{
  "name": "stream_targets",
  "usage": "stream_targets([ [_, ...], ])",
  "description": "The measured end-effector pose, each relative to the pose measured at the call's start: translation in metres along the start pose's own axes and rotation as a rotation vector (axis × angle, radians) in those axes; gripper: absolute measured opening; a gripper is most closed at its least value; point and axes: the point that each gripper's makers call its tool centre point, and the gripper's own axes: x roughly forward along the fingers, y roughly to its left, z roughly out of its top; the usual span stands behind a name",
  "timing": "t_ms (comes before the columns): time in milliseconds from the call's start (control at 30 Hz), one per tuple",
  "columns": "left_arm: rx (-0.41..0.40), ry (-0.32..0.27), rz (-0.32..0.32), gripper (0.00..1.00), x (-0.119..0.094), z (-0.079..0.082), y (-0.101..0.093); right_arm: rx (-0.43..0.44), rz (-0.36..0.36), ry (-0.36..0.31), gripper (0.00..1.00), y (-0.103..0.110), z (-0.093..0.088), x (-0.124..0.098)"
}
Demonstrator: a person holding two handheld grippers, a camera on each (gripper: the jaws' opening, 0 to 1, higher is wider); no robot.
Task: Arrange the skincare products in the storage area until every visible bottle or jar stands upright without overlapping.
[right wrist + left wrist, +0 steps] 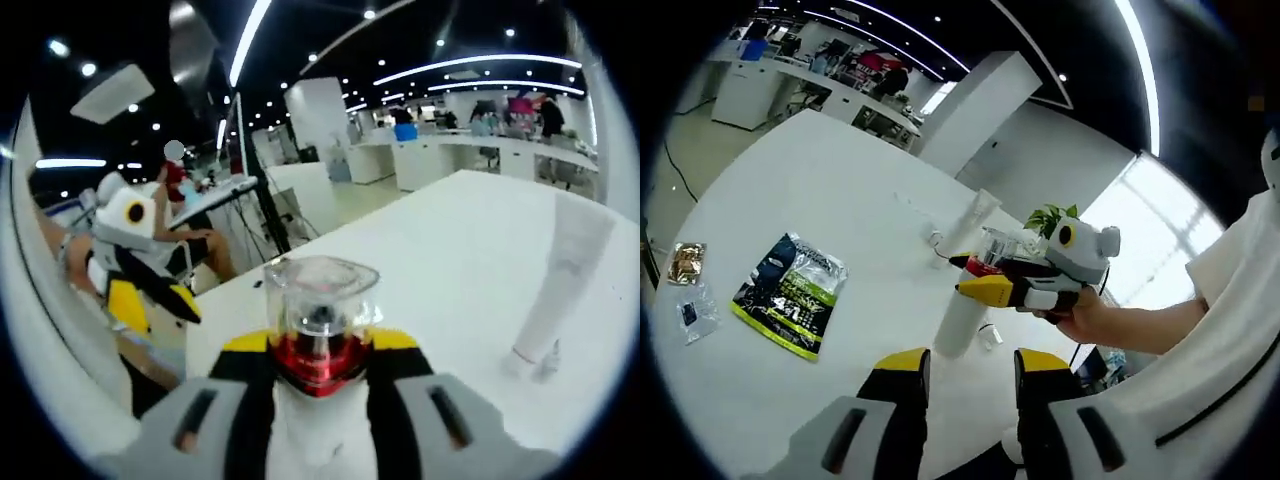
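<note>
1. One clear bottle (320, 305) with a faceted transparent cap and a red band at its neck is sitting between the jaws of the right gripper (320, 365), which are closing on it from both sides; in the right gripper view it is rising straight up out of the grip, off the counter (470, 230).
2. In the left gripper view the same bottle (992, 252) is appearing at the tip of the right gripper (978, 276), which a person's hand (1080, 315) is holding above the counter (830, 180).
3. The left gripper (968, 375) is showing its yellow-tipped jaws standing apart with nothing between them, hanging over the near edge of the counter.
4. A tall white tube (965, 275) is standing upright on its cap just behind and below the held bottle in the left gripper view; in the right gripper view the white tube (560, 285) is standing well off to the side.
5. A dark and lime-green pouch (790, 292) is lying flat on the counter, well apart from the tube.
6. Two small packets are lying near the counter's edge: a golden packet (686, 262) and a clear sachet (692, 312) just beside it.
7. The left gripper (160, 295) is hanging off the counter's edge in the right gripper view.
8. A leafy plant (1050, 217) is peeking up behind the right gripper.
</note>
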Motion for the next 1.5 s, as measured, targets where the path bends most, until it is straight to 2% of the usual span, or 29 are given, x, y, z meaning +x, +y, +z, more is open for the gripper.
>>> stream_targets([
  [433, -0.005, 0.000, 0.028, 0.34, -0.005, -0.005, 0.002, -0.115, -0.031, -0.003, 0.32, -0.006, -0.007, 0.006],
  [967, -0.002, 0.006, 0.042, 0.33, -0.011, -0.009, 0.003, -0.179, -0.065, -0.028, 0.33, -0.006, -0.019, 0.008],
  [1500, 0.000, 0.022, 0.033, 0.32, -0.006, -0.014, 0.000, -0.212, -0.084, -0.096, 0.34, -0.006, -0.017, 0.001],
])
